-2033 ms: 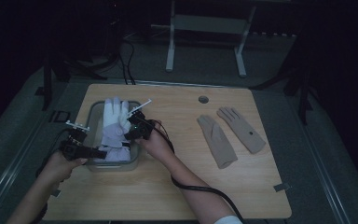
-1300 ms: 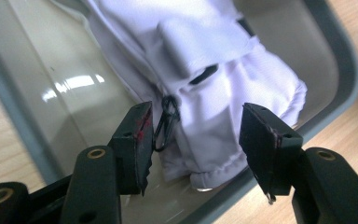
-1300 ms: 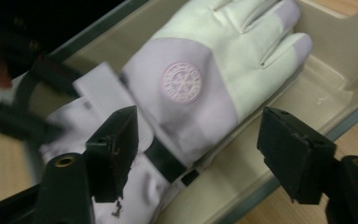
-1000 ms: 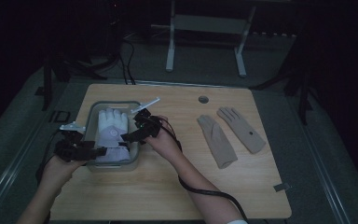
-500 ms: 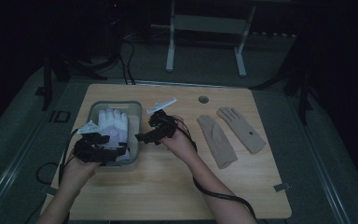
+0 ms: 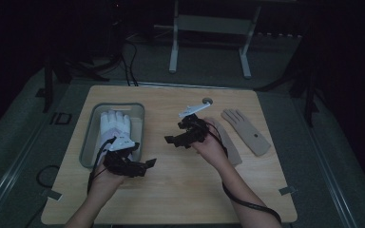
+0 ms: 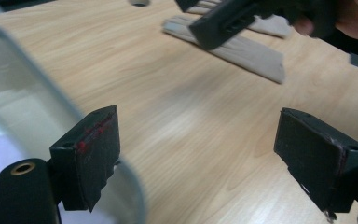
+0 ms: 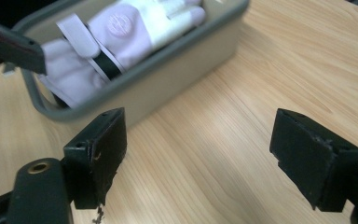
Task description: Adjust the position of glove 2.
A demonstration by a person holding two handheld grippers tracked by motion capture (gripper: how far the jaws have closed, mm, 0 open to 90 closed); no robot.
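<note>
— High view: very dim, dark all round the wooden table [image 6: 180, 190], floor nearly lost in black. Grainy, soft in detail.

— Gripper views much brighter, evenly lit, warm on the wood. Soft shadows only.

— Sharpness there?

— Poor in places. Grey bin [image 7: 98, 140] smeared by blur close to the lens; beige gloves [image 7: 242, 51] soft farther off. White gloves [image 8: 135, 28] slightly washed out.

Pretty dim room here. The light wooden desk [image 6: 171, 190] sits on grey carpeted floor [image 6: 332, 156]. At 12 o'clock there's a grey metal stand with two legs [image 6: 209, 28], black cables [image 6: 128, 52] at 11, everything beyond is dark.
</note>
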